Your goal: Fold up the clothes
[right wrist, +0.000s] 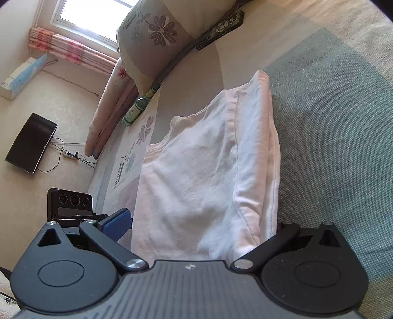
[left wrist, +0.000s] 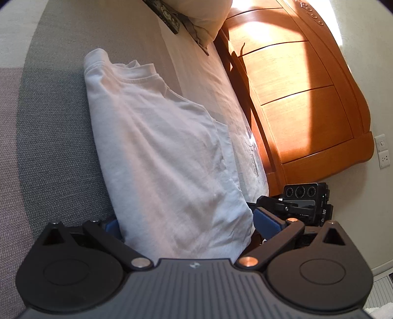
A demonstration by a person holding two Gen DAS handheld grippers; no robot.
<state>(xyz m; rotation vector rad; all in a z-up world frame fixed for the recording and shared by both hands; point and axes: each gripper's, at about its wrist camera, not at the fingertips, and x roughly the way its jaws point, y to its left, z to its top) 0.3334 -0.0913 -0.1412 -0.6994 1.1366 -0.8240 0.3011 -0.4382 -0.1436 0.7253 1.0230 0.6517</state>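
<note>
A white T-shirt (left wrist: 157,147) lies on a grey-and-beige bedspread (left wrist: 54,147), already doubled lengthwise into a long strip with its collar end away from the cameras. Both grippers stand at its near hem.

The left gripper (left wrist: 186,228) has its jaws spread wide, the near end of the strip sitting between them; whether the pads press the cloth cannot be told. The right gripper (right wrist: 203,225) is likewise spread wide around the same end, seen from the other side. Each gripper's camera block shows in the other's view, so the two stand close together.

Handling judgement: the garment looks light, limp and thin cotton, several layers thick here. It will sag and drape, not hold shape, and layers may slide apart if only the top one is pinched. The sound hold is at the two near corners of the hem, taking all layers together.

The bedspread is soft woven fabric, likely to give some grip. A flowered pillow (right wrist: 157,32) and a green bottle (right wrist: 137,108) lie near the far edge. A wooden headboard (left wrist: 294,98) stands in sunlight; a window (right wrist: 98,17) and a dark flat screen (right wrist: 30,142) on pale carpet are also in view.
</note>
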